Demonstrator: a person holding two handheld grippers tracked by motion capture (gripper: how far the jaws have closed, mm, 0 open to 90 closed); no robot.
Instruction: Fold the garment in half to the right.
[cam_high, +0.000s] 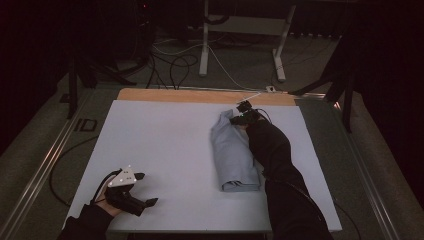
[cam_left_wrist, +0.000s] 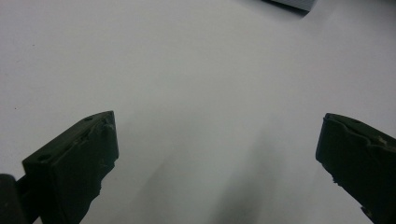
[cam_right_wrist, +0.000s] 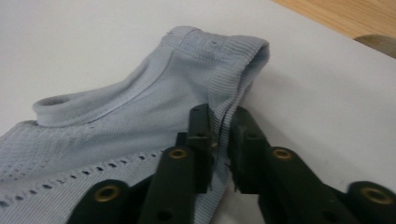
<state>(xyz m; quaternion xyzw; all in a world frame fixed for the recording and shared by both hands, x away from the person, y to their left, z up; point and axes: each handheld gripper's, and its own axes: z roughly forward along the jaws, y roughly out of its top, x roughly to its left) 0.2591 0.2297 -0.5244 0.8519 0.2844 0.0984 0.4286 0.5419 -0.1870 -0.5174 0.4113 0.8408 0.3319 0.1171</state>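
Observation:
A light blue-grey knitted garment (cam_high: 232, 150) lies folded into a long strip on the white table mat (cam_high: 165, 145), right of centre. My right gripper (cam_high: 240, 119) is at its far end, shut on the ribbed edge of the garment (cam_right_wrist: 205, 65); in the right gripper view the fabric is pinched between the two black jaws of the right gripper (cam_right_wrist: 223, 122). My left gripper (cam_high: 146, 189) rests near the front left corner of the mat, open, with nothing between its jaws. The left gripper (cam_left_wrist: 215, 154) looks onto bare white mat (cam_left_wrist: 196, 70).
A wooden table edge (cam_high: 200, 95) runs along the far side of the mat. Beyond it stand white desk legs (cam_high: 204, 45) and loose cables on the floor (cam_high: 175, 62). A metal rail (cam_high: 40, 165) borders the left side. Dark stands flank both sides.

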